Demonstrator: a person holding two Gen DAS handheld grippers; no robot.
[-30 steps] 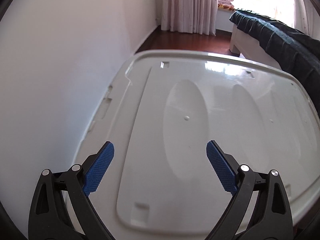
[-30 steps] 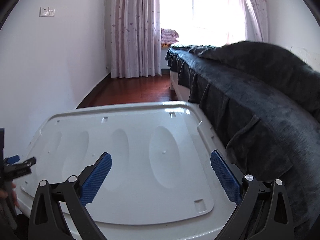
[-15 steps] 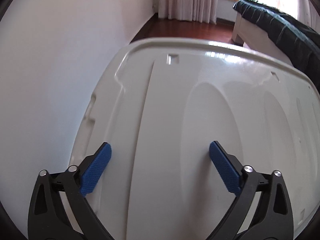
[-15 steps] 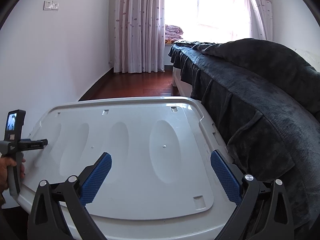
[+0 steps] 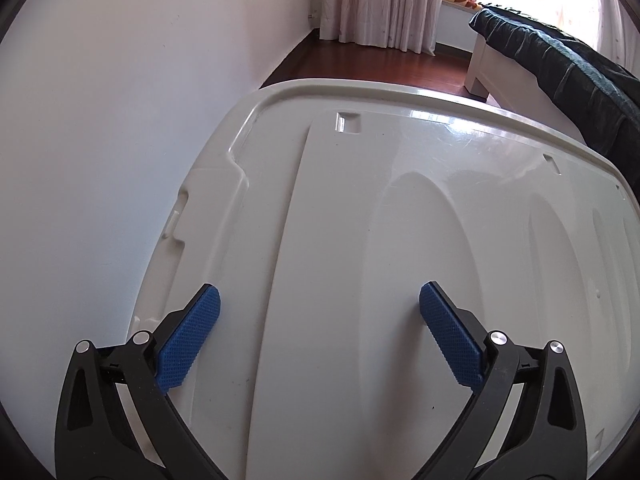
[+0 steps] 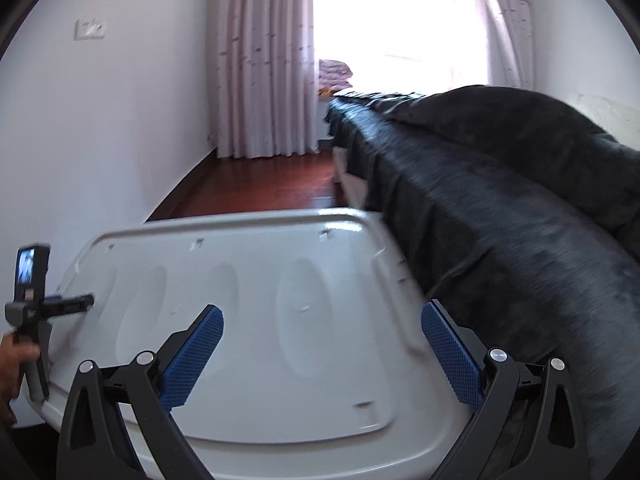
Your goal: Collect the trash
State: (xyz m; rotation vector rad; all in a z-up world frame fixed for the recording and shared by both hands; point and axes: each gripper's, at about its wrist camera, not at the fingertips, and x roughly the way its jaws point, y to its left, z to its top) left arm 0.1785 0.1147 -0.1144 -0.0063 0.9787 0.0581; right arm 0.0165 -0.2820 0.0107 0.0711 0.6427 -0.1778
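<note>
**Inspector:** Over the white bin lid (image 5: 400, 240), the left gripper (image 5: 320, 332) stands with jaws spread wide, nothing between them. It has closed in on the lid's wall-side edge since a second ago.

**Clerk:** And the right?

**Inspector:** The right gripper (image 6: 322, 344) is likewise spread and empty; its view has blurred and lifted slightly. The left hand (image 6: 14, 364) has entered at nine o'clock. No trash visible.
</note>
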